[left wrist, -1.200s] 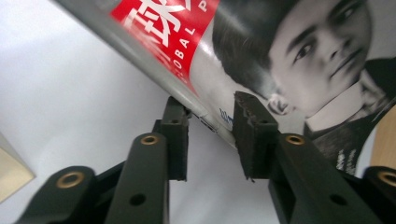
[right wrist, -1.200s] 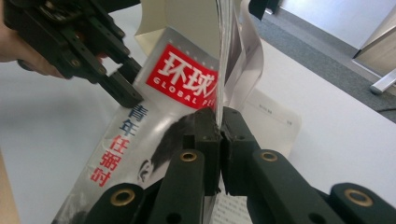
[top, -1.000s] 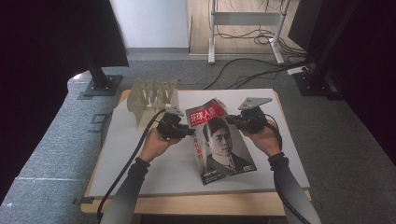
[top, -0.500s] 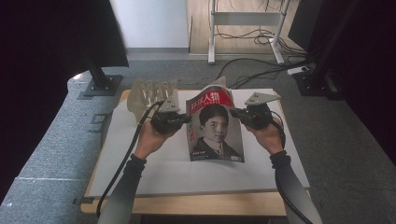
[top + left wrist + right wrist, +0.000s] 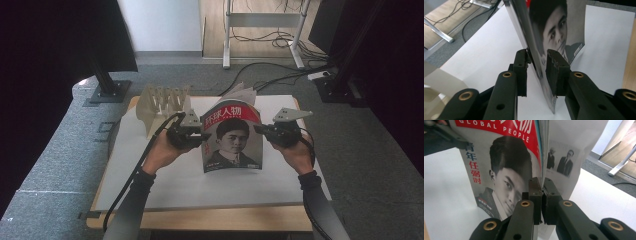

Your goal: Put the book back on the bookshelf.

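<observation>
Magazine (image 5: 232, 137): you hold it upright on the white counter (image 5: 165, 175), cover facing you, lower edge touching the surface, pages fanning at the top.
Left gripper (image 5: 200, 136): your jaws straddle the magazine's left edge with a gap on each side, not clamped.
Right gripper (image 5: 258, 129): your jaws are pinched tight on the right edge.
Rack (image 5: 162, 102): pale slotted stand behind your left hand (image 5: 162, 152).

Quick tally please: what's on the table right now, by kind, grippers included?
Magazine, held upright on the table between both grippers: 1
Pale slotted rack, at the far left of the table: 1
Grippers: 2, the left gripper and the right gripper, one at each side edge of the magazine
Total: 4
</observation>
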`<state>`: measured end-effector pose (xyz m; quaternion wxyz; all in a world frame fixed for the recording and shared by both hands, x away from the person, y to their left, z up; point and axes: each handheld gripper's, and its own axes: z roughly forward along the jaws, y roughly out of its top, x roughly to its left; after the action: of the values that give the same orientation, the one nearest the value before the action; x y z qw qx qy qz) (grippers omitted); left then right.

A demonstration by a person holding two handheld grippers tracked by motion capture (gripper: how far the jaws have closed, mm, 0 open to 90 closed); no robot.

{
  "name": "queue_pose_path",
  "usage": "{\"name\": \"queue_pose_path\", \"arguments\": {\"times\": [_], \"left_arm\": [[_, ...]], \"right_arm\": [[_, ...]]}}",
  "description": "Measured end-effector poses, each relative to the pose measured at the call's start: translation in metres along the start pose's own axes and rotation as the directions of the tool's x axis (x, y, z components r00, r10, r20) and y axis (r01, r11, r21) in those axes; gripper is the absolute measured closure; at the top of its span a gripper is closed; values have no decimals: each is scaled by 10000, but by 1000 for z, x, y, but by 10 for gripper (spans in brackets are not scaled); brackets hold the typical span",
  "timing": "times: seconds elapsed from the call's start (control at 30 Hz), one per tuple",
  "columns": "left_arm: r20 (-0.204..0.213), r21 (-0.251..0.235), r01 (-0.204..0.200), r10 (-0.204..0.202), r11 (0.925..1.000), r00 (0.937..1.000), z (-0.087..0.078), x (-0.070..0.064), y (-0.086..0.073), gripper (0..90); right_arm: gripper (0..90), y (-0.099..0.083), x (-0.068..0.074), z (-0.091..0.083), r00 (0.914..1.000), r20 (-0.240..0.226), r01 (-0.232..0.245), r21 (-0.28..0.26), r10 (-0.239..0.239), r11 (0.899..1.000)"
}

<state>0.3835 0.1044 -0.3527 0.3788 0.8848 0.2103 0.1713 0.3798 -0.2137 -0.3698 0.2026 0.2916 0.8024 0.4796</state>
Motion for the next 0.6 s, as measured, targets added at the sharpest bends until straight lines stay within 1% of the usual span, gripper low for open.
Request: {"name": "queue_pose_path", "arguments": {"times": [0.07, 0.17, 0.3, 0.37, 0.47, 0.53, 0.6], "left_arm": [[35, 2, 38, -38, 10000, 10000, 5, 3, 2, 685], [195, 77, 167, -169, 9998, 9997, 14, 8, 3, 672], [375, 246, 63, -72, 9997, 9993, 21, 9, 1, 678], [336, 259, 11, -20, 9997, 9994, 22, 9, 2, 732], [447, 180, 110, -118, 9998, 9989, 22, 9, 2, 824], [583, 71, 255, -258, 9997, 9980, 21, 10, 1, 861], [542, -57, 297, -293, 9995, 9981, 22, 10, 0, 867]], "right_arm": [[854, -1, 0, -2, 10000, -28, 41, 0, -41, 10000], [853, -3, -2, -3, 10000, -84, 6, -54, -7, 10000], [853, -4, -1, -3, 9999, -127, 8, -82, -9, 10000], [852, -5, -2, -3, 9999, -121, -25, -62, 24, 10000], [849, -6, -3, -4, 9999, -139, -78, -29, 78, 10000], [838, -7, -4, -4, 9999, -120, -82, 4, 82, 10000], [810, -9, -6, -6, 10000, 18, -87, 39, 87, 10000]]}}
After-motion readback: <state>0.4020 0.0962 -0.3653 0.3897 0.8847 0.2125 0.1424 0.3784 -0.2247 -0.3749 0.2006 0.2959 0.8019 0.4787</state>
